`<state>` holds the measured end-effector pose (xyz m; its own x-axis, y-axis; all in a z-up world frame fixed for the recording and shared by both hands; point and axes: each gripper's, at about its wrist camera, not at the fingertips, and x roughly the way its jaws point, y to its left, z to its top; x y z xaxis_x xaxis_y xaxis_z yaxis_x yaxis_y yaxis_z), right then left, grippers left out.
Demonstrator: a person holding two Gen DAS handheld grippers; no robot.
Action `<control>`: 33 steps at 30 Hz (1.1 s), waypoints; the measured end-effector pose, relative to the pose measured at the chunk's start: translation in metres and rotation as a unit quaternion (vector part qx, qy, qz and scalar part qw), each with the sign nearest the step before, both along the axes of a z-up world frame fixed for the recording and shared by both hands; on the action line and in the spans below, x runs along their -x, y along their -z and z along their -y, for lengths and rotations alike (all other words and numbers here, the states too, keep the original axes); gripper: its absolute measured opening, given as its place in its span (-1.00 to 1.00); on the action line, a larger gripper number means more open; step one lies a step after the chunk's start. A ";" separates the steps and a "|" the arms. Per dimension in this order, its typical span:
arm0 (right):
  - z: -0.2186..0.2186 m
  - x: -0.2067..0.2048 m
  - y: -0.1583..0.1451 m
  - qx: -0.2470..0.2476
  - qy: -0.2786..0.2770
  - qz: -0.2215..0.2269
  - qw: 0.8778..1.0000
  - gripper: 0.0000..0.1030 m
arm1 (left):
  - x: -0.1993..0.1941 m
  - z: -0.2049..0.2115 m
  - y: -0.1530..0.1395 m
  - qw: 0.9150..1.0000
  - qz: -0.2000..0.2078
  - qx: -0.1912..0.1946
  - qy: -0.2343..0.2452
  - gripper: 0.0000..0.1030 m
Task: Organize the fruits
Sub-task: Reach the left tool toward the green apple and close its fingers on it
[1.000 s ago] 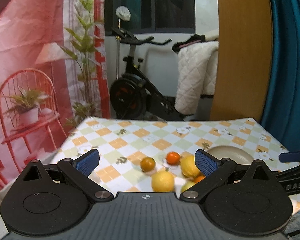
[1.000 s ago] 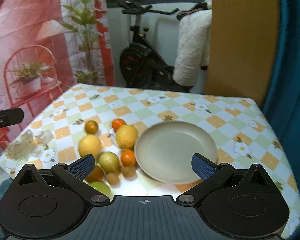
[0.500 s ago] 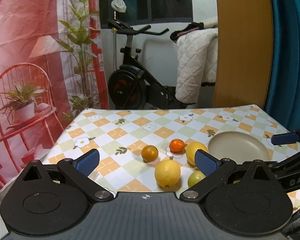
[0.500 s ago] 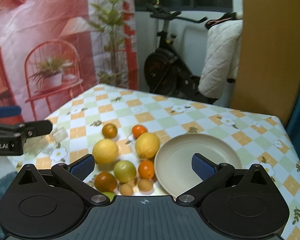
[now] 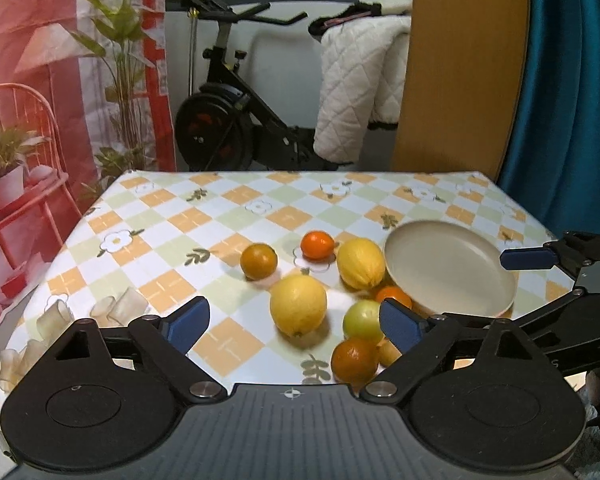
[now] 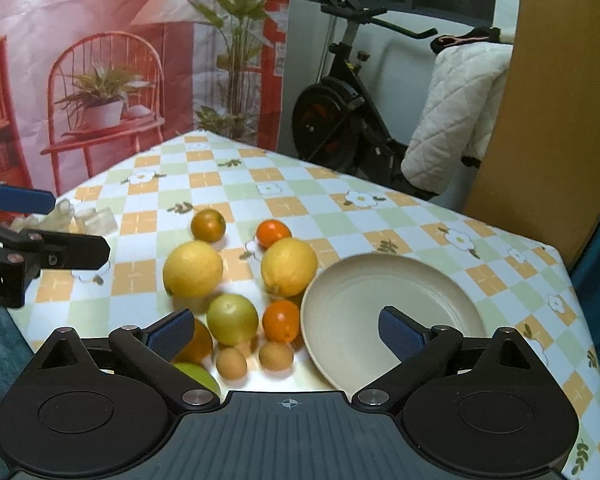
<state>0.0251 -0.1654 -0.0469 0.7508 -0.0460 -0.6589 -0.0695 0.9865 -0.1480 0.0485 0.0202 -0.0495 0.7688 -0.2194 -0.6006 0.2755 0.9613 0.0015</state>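
Observation:
Several fruits lie in a cluster on the checked tablecloth left of an empty beige plate (image 6: 392, 316), which also shows in the left wrist view (image 5: 448, 268). Two large yellow lemons (image 6: 193, 269) (image 6: 289, 266), a green round fruit (image 6: 232, 319), small oranges (image 6: 281, 320) (image 6: 273, 233) (image 6: 208, 225) and two small brown fruits (image 6: 231, 363) are among them. My left gripper (image 5: 294, 326) is open and empty, above the near lemon (image 5: 298, 305). My right gripper (image 6: 286, 334) is open and empty, above the near fruits and the plate's left rim.
Clear plastic pieces (image 5: 112, 308) lie near the table's left edge. An exercise bike (image 5: 236, 120) and a white quilt (image 5: 356, 92) stand behind the table. A wooden panel (image 5: 460, 64) and a teal curtain are at the right.
Both grippers have moved forward and tilted down toward the fruit cluster, which now looks nearer. The right gripper has swung to view the table from the right. No fruit has moved.

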 end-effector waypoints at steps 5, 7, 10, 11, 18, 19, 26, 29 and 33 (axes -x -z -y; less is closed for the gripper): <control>0.004 0.005 0.017 -0.010 -0.002 -0.019 1.000 0.85 | -0.003 0.000 0.009 1.000 -0.022 -0.002 -0.007 0.70; 0.005 0.008 0.022 -0.016 -0.005 -0.025 1.000 0.85 | -0.005 -0.003 0.013 0.999 -0.032 0.002 -0.016 0.69; 0.005 0.008 0.025 -0.026 -0.010 -0.033 0.999 0.85 | -0.005 -0.005 0.015 0.999 -0.037 0.003 -0.026 0.66; 0.004 0.009 0.027 -0.027 -0.012 -0.035 0.999 0.86 | -0.004 -0.005 0.015 0.999 -0.038 0.004 -0.026 0.65; -0.002 0.010 0.035 -0.037 -0.033 -0.058 0.997 0.86 | -0.004 0.003 0.020 0.999 -0.050 -0.005 -0.013 0.65; -0.004 0.011 0.035 -0.036 -0.037 -0.059 0.997 0.86 | -0.004 0.004 0.021 0.999 -0.053 -0.005 -0.010 0.65; -0.009 0.013 0.038 -0.039 -0.058 -0.070 0.995 0.58 | -0.002 0.009 0.029 0.997 -0.070 -0.012 0.008 0.65; -0.012 0.013 0.040 -0.040 -0.072 -0.077 0.994 0.43 | -0.004 0.009 0.033 0.997 -0.082 -0.010 0.007 0.65; -0.018 0.014 0.045 -0.046 -0.092 -0.083 0.991 0.33 | -0.006 0.012 0.040 0.995 -0.101 -0.008 0.019 0.57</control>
